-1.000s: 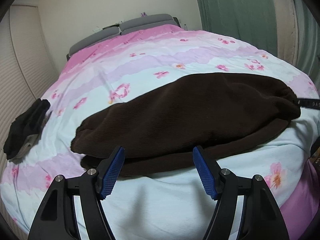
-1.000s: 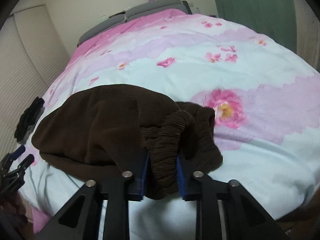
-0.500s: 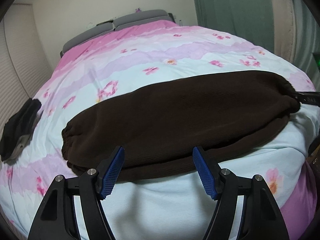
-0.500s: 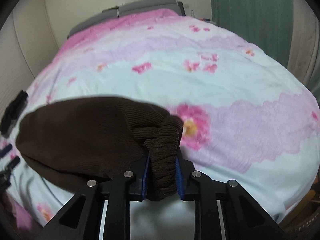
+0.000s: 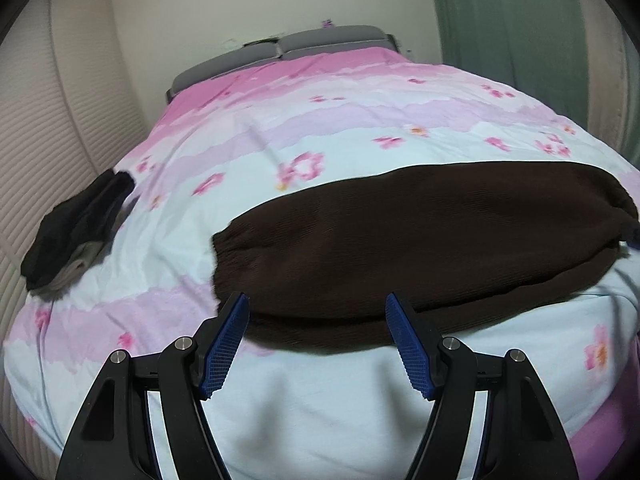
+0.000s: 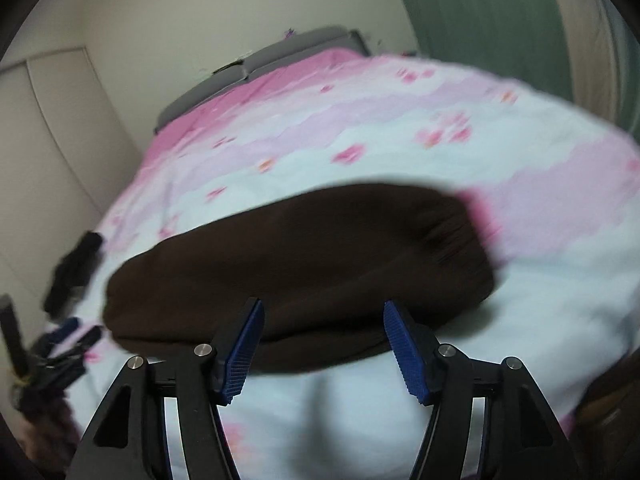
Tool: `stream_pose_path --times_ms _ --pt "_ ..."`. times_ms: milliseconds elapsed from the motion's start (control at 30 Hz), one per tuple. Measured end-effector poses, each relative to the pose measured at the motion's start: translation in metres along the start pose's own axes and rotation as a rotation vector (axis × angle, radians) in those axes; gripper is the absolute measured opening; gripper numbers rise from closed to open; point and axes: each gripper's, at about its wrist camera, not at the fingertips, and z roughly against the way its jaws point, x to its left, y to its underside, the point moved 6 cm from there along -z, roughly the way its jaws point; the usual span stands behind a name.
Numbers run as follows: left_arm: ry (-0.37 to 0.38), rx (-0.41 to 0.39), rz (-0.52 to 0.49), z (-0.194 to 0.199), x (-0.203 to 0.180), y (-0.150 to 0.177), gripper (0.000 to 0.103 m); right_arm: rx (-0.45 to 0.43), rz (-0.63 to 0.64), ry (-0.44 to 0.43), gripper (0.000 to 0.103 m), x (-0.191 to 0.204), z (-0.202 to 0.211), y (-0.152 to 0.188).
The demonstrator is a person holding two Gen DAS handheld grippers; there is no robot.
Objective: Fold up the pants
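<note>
Our left gripper (image 5: 316, 340) & right gripper (image 6: 322, 346) gape wide w/ nothing held, just before the soft brown ribbed pants (image 5: 420, 240) lying long side-to-side on the flowery pink bed cover (image 5: 320, 400).

Dim, soft indoor light; right wrist view motion-blurred; fisheye-bent edges.

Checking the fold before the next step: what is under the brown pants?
The brown pants lie folded on the floral duvet, a lower layer of the same fabric showing along the near edge. Anything else beneath is covered.
</note>
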Motion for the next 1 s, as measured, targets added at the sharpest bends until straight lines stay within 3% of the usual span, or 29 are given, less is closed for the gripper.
stream_pose_path --times_ms 267,500,600,767,1000 --pt "-0.016 -0.002 0.002 -0.004 0.019 0.005 0.070 0.174 -0.189 -0.161 0.056 0.042 -0.056 0.030" --pt "0.008 -0.020 -0.005 -0.005 0.018 -0.002 0.070 0.128 -0.265 -0.124 0.049 0.041 -0.060 0.025" --pt "0.011 -0.013 0.011 -0.006 0.018 -0.001 0.070 0.121 -0.177 -0.082 0.049 0.053 -0.052 0.024" --pt "0.023 0.003 0.035 -0.004 0.014 0.003 0.070 0.095 0.074 0.015 0.049 0.082 -0.040 0.020" --pt "0.039 0.019 0.035 0.000 0.000 0.010 0.070 0.151 0.651 0.198 0.044 0.121 -0.061 0.038"
